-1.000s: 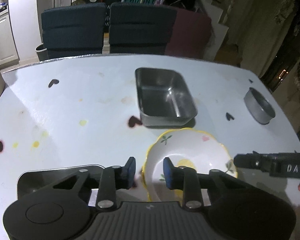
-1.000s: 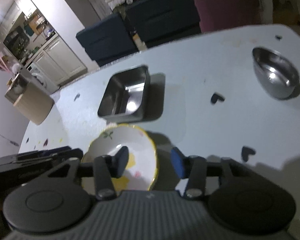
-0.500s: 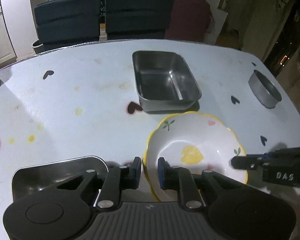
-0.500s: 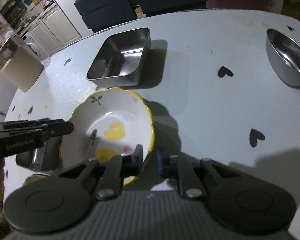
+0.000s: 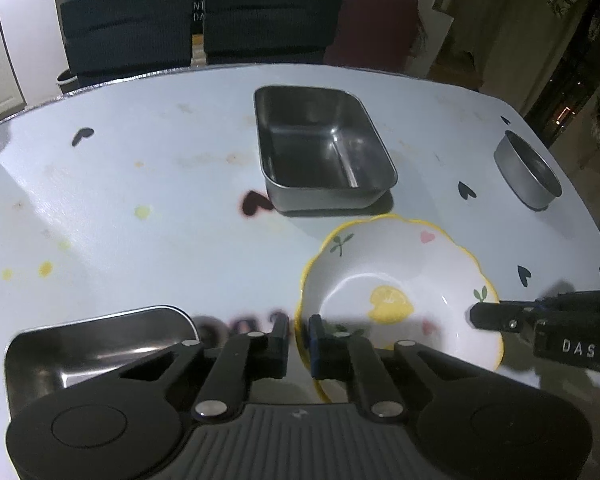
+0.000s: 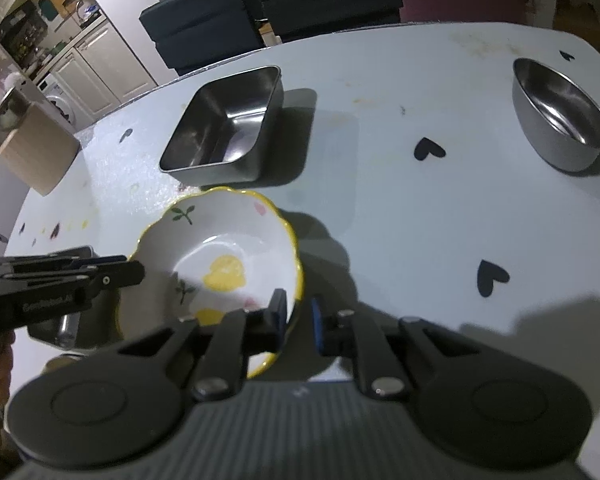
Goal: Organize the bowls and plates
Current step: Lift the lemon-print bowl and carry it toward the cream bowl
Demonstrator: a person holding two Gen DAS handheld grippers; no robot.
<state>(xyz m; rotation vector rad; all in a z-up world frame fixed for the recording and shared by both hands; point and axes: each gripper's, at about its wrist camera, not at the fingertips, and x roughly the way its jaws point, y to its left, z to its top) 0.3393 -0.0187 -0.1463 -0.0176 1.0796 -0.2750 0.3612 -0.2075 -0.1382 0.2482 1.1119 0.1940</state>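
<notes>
A white ceramic bowl [image 5: 392, 280] with a wavy yellow rim and fruit prints sits on the pale blue table [image 5: 140, 160]. My left gripper [image 5: 298, 336] straddles its left rim, one pad inside and one outside, and its jaws are closing on that rim. At the bowl's opposite side my right gripper [image 6: 298, 308] is shut on the rim of the bowl [image 6: 228, 240]. Each gripper shows in the other's view, the right gripper [image 5: 476, 316] at the bowl's right edge and the left gripper [image 6: 136, 272] at its left edge.
A rectangular steel tray [image 5: 320, 152] stands just behind the bowl. A round steel bowl [image 5: 528, 172] sits near the table's right edge. Another steel container [image 5: 100, 340] lies close at the left. Dark chairs [image 5: 128, 28] line the far side, and a cardboard box [image 6: 32, 148] stands beyond the table's left end.
Both grippers' jaws have narrowed from wide apart to tight on the bowl's rim, one on each side. The right gripper has come down closer to the bowl.
</notes>
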